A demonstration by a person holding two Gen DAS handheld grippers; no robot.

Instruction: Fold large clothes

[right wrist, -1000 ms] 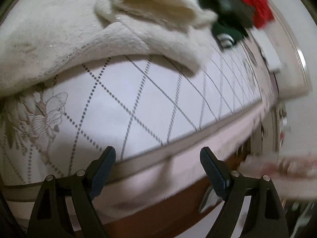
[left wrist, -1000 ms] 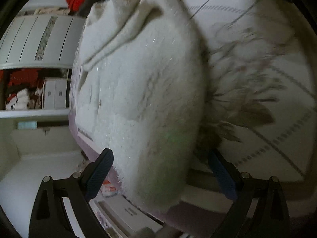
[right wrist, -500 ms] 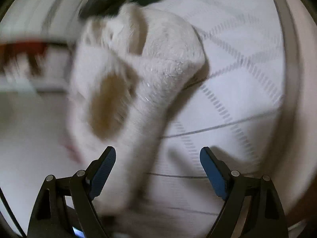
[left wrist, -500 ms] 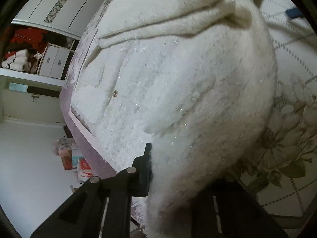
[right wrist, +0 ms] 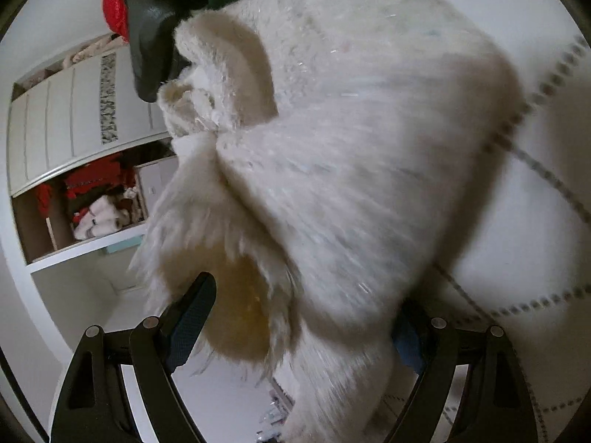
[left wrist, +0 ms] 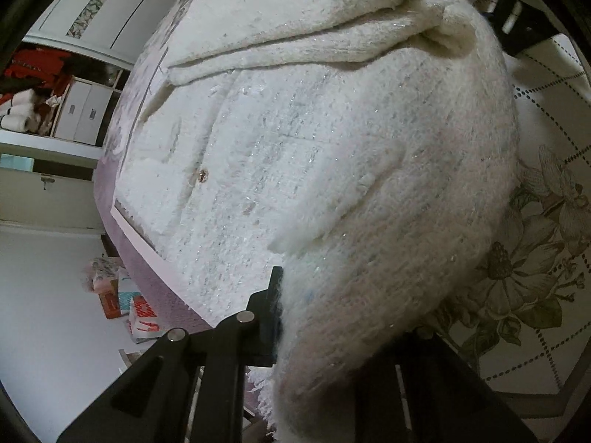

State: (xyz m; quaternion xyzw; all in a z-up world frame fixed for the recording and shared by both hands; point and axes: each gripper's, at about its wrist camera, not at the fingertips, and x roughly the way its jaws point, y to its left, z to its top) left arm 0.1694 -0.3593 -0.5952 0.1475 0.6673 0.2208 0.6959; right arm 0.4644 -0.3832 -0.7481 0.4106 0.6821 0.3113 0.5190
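Since a second ago the left gripper [left wrist: 291, 317] has swung in over the bed and clamped its jaws on the near hem of the fluffy white sweater [left wrist: 332, 155], which spreads ahead of it across the floral bedspread [left wrist: 546, 258]; a sleeve [left wrist: 303, 48] lies folded across the far part. Meanwhile the right gripper [right wrist: 306, 317] stands wide apart, a bulky fold of the sweater [right wrist: 351, 166] lying between its blue pads [right wrist: 192, 317], not squeezed. Left of both tools, wardrobe shelves [right wrist: 92, 206] hold red and white clothes.

White wardrobe [left wrist: 107, 3], open shelf [right wrist: 85, 214] of red clothes, pale floor [left wrist: 48, 295]
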